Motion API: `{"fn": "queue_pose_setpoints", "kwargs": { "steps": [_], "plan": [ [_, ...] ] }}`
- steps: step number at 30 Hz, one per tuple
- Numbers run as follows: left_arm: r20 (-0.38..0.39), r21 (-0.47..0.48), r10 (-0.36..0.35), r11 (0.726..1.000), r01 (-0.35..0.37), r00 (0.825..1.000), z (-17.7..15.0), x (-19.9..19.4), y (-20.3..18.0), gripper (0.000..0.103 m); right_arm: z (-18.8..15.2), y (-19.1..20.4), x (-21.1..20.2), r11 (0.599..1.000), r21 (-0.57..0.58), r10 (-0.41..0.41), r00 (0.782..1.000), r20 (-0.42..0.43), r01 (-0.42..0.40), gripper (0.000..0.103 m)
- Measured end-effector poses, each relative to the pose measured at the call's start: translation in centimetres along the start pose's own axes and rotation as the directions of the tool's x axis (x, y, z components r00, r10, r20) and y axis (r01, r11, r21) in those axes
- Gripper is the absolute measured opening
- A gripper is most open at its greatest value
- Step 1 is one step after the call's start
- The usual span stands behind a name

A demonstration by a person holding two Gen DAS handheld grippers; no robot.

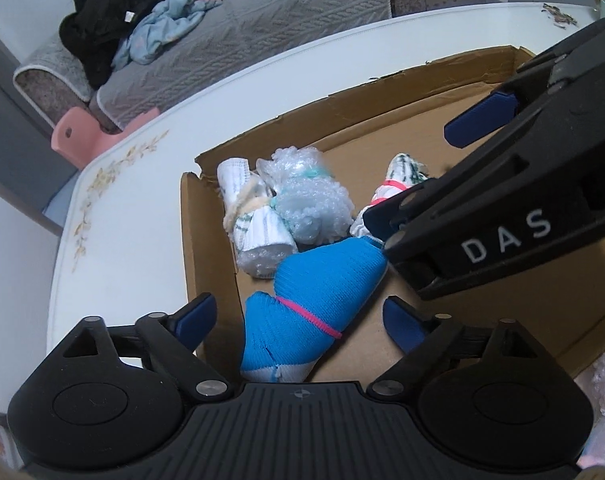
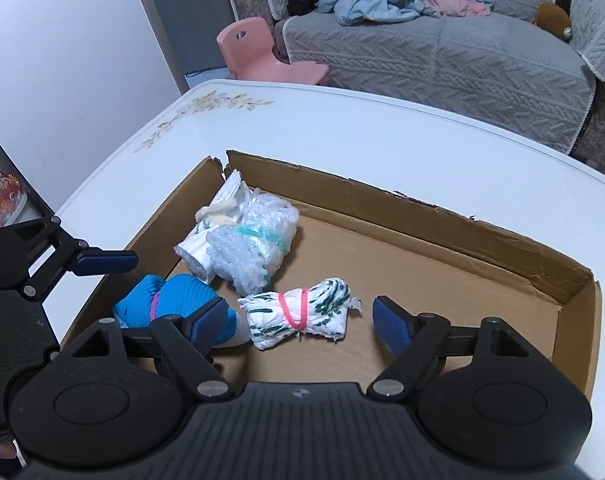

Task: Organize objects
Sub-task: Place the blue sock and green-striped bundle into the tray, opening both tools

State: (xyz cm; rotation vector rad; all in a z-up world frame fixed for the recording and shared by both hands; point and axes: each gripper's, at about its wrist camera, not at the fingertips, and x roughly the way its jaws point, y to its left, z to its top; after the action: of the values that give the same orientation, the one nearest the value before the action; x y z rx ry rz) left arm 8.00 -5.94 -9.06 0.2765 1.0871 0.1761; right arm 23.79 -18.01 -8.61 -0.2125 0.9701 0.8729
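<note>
The left gripper (image 1: 300,320) is spread wide over the near left corner of the box (image 1: 402,112), holding nothing. Between its fingers lies the blue sock (image 1: 318,300), a rolled bundle cinched with a pink band, resting on the box floor with neither pad touching it. The right gripper (image 2: 302,320) is also wide open and empty, low over the box floor. The white-and-green roll (image 2: 302,312), tied with a red band, lies between its fingers, nearer the left pad; whether that pad touches it cannot be told. In the left wrist view the right gripper's near finger sits against the far end of the blue sock.

Farther in, the bubble wrap bundle (image 1: 310,204) with a teal band lies touching a white roll (image 1: 250,216) tied with cream yarn, both near the box's far left corner. The box sits on a white table (image 2: 342,128) with a floral print along its edge. Beyond the table stand a pink chair (image 2: 262,56) and a grey sofa (image 2: 442,56) piled with black, blue and pink clothes (image 2: 382,4).
</note>
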Motion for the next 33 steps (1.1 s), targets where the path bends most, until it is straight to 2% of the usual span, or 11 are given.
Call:
{"fn": "queue_pose_setpoints", "kwargs": {
  "steps": [9, 22, 33],
  "plan": [
    [0.007, -0.026, -0.029, 0.999, 0.029, 1.000, -0.3, -1.9, 1.3, 0.097, 0.2, -0.2, -2.3, 1.000, 0.005, -0.018, 0.999, 0.043, 0.018, 0.083],
    [0.014, -0.116, -0.058, 0.992, 0.060, 0.998, -0.4, -3.8, 3.5, 0.101, -0.5, 0.6, -3.8, 1.000, -0.008, -0.007, 0.999, 0.045, 0.008, 0.087],
    [0.019, -0.117, -0.100, 0.988, 0.101, 0.995, -3.8, -8.3, 3.1, 0.102, -2.9, 2.4, -8.2, 0.999, -0.030, -0.019, 0.997, 0.078, 0.021, 0.092]
  ]
}}
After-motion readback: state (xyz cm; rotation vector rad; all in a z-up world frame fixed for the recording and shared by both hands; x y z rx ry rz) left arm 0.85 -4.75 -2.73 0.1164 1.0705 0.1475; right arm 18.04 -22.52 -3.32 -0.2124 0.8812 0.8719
